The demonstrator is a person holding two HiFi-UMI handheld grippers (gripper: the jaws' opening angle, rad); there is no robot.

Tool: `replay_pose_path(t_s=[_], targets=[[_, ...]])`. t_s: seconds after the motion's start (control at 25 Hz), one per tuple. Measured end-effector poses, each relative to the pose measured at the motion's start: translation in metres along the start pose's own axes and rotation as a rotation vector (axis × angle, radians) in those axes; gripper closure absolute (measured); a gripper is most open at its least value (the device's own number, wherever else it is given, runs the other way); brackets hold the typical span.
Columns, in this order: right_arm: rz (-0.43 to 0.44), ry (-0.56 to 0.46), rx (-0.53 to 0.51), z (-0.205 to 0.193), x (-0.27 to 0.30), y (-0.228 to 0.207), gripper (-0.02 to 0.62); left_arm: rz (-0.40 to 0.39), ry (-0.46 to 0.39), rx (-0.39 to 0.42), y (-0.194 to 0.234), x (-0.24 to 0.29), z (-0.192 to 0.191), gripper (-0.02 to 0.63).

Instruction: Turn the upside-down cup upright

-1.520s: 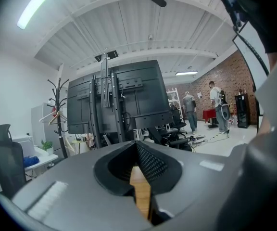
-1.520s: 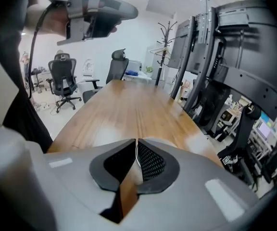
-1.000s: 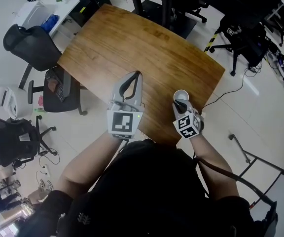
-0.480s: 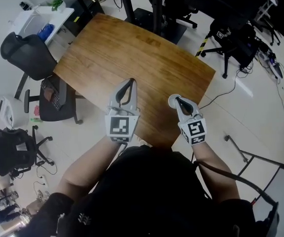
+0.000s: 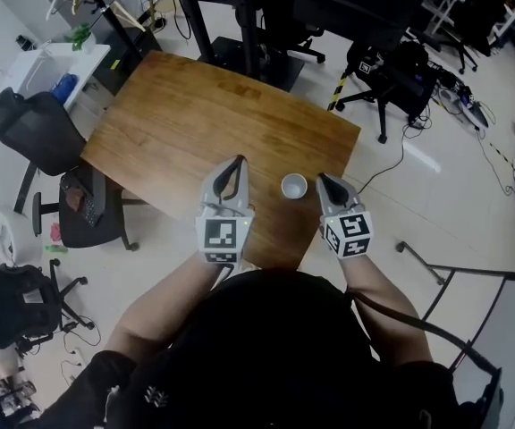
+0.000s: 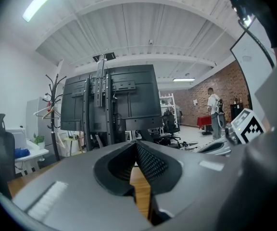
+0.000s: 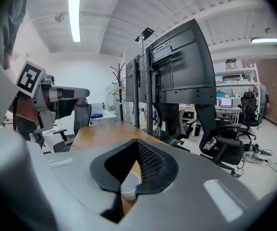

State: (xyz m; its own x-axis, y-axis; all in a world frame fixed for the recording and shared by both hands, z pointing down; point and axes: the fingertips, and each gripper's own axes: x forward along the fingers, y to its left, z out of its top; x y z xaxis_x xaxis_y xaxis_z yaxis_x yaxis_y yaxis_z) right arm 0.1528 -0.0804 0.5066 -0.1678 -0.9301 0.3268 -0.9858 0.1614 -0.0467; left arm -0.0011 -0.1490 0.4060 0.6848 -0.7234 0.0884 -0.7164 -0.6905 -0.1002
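Note:
A small white cup (image 5: pixel 294 186) stands mouth up on the wooden table (image 5: pixel 177 114), close to its near edge, between my two grippers. My right gripper (image 5: pixel 321 178) is shut and empty, just right of the cup and apart from it. In the right gripper view the cup (image 7: pixel 129 186) shows below the closed jaws of that gripper (image 7: pixel 137 142). My left gripper (image 5: pixel 237 160) is shut too, with nothing in it, a little left of the cup. In the left gripper view its jaws (image 6: pixel 136 143) meet over bare table wood.
Black office chairs (image 5: pixel 29 128) and a white side table (image 5: pixel 56 61) stand left of the table. A dark monitor stand (image 5: pixel 249 16) rises behind its far edge. More chairs and cables (image 5: pixel 401 70) sit at the right. The table's right corner (image 5: pixel 354 134) is close to my right gripper.
The cup was at my right gripper's tips; now it stands free on the table, left of that gripper, which has lifted off it. My left gripper shifted slightly.

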Motion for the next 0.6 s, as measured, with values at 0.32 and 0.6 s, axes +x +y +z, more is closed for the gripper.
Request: replay_pose_path(t_s=[0.32, 0.6], targets=[[0.001, 0.029, -0.011, -0.006, -0.004, 0.003, 0.595, -0.018, -0.004, -0.013, -0.007, -0.003, 0.001, 0.606], [0.006, 0.028, -0.022, -0.002, 0.0, 0.004, 0.595, 0.0, -0.006, -0.027, 0.001, -0.007, 0.001, 0.606]])
